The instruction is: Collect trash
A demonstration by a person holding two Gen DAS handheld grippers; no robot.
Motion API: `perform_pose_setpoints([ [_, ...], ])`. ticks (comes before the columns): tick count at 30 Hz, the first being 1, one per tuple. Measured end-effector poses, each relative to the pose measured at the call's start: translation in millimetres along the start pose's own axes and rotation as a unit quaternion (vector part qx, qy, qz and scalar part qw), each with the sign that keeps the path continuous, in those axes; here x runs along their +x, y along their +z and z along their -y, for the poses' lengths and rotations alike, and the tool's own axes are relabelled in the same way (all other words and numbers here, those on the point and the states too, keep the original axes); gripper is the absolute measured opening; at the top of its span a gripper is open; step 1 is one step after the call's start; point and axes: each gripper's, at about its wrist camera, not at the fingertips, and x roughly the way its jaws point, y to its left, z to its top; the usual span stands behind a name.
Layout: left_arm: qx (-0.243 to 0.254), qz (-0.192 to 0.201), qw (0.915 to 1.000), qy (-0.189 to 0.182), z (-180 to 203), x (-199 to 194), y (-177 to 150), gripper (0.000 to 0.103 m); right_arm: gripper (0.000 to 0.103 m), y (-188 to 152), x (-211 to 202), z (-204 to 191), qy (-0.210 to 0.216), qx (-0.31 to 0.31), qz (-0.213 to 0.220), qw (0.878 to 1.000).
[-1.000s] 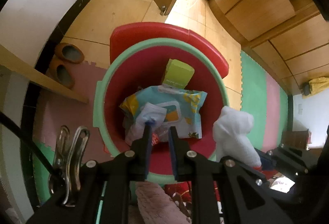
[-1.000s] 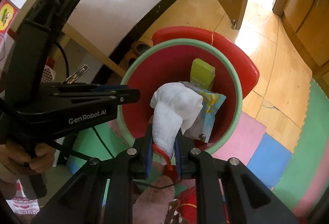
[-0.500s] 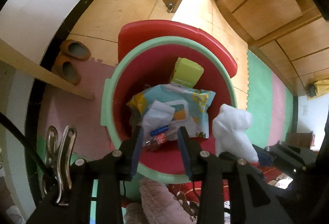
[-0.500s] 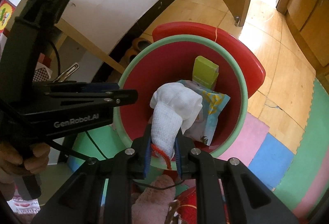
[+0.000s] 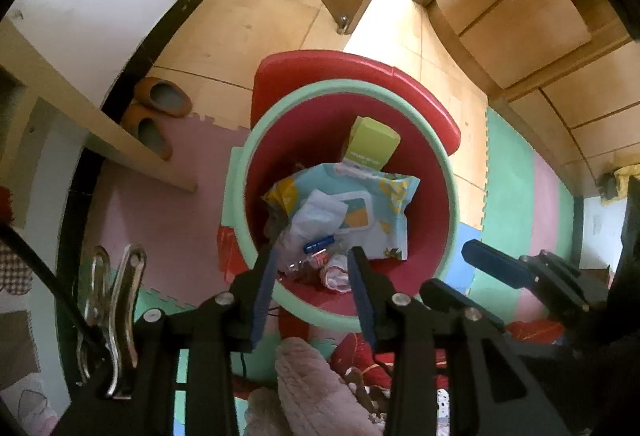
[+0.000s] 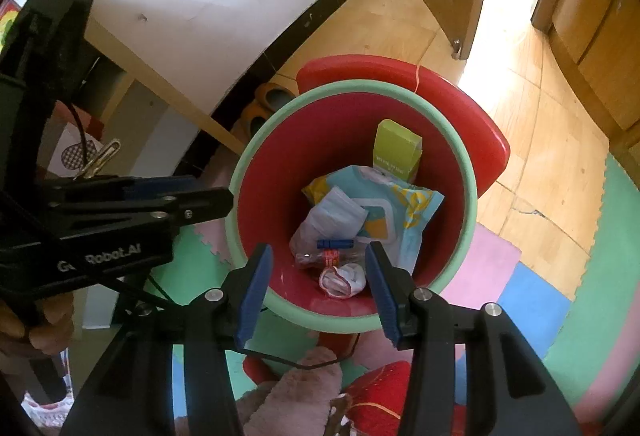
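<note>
Red bin (image 6: 460, 196) (trash inside) | slippers (image 5: 160, 116) nr wall | claws clear

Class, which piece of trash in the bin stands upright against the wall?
The yellow-green box: it stands on end against the far wall, while the wipes packet lies flat.

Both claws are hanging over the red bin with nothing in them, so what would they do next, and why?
Probably lift both away to fetch more trash. The right gripper and left gripper are opening, with nothing between their jaws, and the white wad already lies inside the bin.
</note>
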Motion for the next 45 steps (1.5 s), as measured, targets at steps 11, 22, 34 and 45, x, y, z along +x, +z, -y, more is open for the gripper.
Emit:
perform_pose_setpoints([
  [11,-0.009,0.023,0.9997,-0.003,-2.5,-33.5,-12.9,0.041,0.049,-5.2,-28.6,-14.3,-0.007,-0.013,0.015,1.000],
  [22,-0.023,0.055,0.9982,-0.008,-10.1,-83.1,-32.3,0.041,0.049,-7.7,-74.2,-52.9,0.000,-0.042,0.049,0.998],
  [34,-0.052,0.089,0.9947,-0.005,-34.6,-145.0,-58.0,0.041,0.049,-14.4,-110.4,-99.9,0.015,-0.079,0.070,0.994],
  [45,-0.079,0.117,0.9899,0.006,-60.4,-208.3,-94.5,0.041,0.049,-27.8,-144.5,-153.0,0.041,-0.112,0.089,0.989],
])
